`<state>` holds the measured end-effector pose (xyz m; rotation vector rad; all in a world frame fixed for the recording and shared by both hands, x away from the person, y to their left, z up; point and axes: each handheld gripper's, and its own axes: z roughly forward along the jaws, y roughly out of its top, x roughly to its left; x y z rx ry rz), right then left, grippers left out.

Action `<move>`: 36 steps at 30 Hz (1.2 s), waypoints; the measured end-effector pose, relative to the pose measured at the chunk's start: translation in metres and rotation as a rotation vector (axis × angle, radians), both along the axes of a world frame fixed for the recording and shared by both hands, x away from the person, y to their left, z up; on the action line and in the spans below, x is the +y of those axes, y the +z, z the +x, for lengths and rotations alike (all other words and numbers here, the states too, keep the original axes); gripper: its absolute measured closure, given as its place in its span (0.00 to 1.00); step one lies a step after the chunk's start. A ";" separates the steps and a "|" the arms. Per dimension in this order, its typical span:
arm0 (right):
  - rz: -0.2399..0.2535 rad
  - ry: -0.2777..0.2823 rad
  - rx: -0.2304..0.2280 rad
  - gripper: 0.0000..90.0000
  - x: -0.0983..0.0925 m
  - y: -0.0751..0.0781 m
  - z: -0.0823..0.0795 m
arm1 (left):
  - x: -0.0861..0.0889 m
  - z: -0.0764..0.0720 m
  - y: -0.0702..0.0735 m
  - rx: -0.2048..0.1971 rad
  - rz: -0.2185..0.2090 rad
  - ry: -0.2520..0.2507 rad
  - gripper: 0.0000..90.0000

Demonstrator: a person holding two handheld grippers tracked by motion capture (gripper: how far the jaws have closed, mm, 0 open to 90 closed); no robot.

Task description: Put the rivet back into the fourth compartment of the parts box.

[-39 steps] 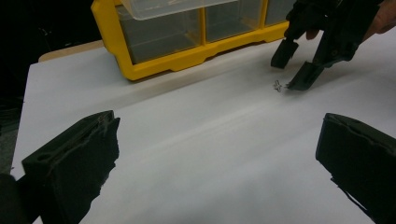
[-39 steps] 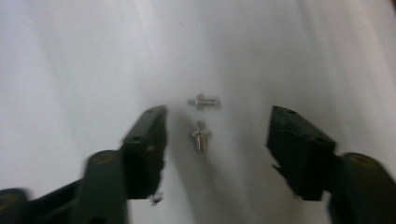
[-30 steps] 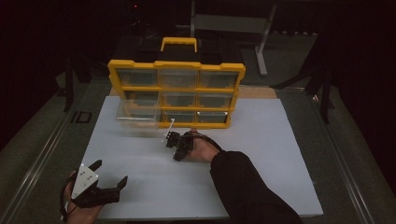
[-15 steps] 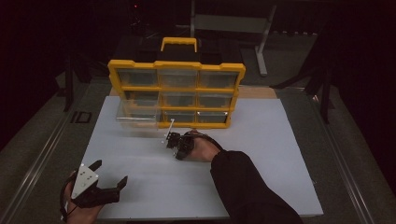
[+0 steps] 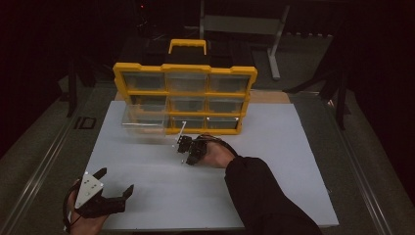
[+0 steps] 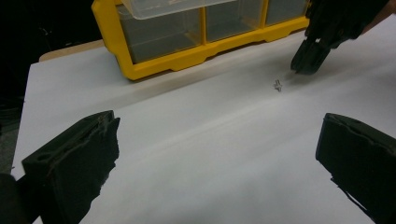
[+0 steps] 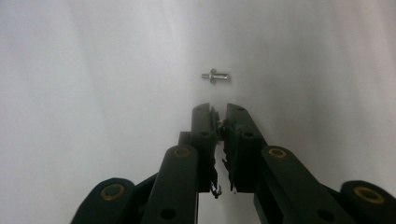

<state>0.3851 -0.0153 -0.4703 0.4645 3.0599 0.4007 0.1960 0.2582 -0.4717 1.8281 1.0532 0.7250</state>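
Note:
A small silver screw (image 7: 215,75) lies on the white board (image 5: 274,161), just ahead of my right gripper's tips. My right gripper (image 7: 219,109) is shut, its jaws together with only a thin slit between them, and I cannot make out anything held there. It rests low over the board in front of the yellow organizer (image 5: 186,71), and the left gripper view shows this right gripper (image 6: 300,69) beside the screw (image 6: 278,84). My left gripper (image 5: 115,181) stands open and empty at the board's near left corner.
The yellow organizer (image 6: 187,58) stands upright at the back of the board with a carry handle (image 5: 187,44) on top. A clear drawer (image 5: 144,125) juts out from its lower left. The right sleeve (image 5: 264,196) crosses the board's near right. Dark floor surrounds the table.
The right gripper's jaws look to have come together next to the screw, with the hand barely shifting. The left hand and gripper have kept still.

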 end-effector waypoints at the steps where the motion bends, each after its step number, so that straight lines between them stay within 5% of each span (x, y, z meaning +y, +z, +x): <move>1: 0.001 -0.001 -0.002 0.92 -0.001 0.003 0.000 | 0.000 0.000 0.000 -0.001 -0.001 0.000 0.00; 13: 0.056 -0.004 -0.037 0.92 -0.005 0.040 0.003 | 0.000 0.000 0.000 0.000 -0.001 0.000 0.00; 26: 0.059 0.037 -0.098 0.92 -0.003 0.083 0.004 | 0.000 0.000 0.000 0.000 -0.002 0.000 0.00; 36: 0.146 0.045 -0.142 0.92 -0.003 0.120 0.005 | 0.000 0.000 0.000 0.001 -0.002 -0.001 0.00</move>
